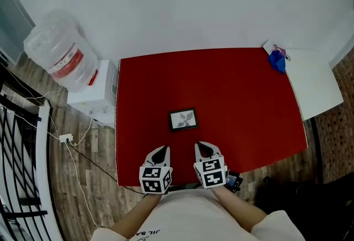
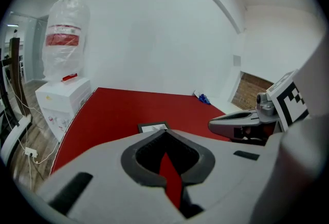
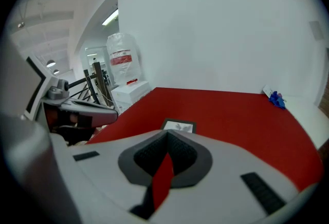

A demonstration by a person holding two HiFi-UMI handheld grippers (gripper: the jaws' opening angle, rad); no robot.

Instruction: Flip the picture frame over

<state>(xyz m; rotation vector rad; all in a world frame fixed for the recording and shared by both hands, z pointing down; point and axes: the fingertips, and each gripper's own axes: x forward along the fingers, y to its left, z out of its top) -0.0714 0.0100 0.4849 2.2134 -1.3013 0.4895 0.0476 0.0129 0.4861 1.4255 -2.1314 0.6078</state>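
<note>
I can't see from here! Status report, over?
Left gripper shut, empty. Right gripper shut, empty. Picture frame flat, picture up. Nothing in the way.

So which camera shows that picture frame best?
The head view: the picture frame lies whole, seen from above. Each gripper view shows it small and slanted, its near edge hidden behind the closed jaws.
</note>
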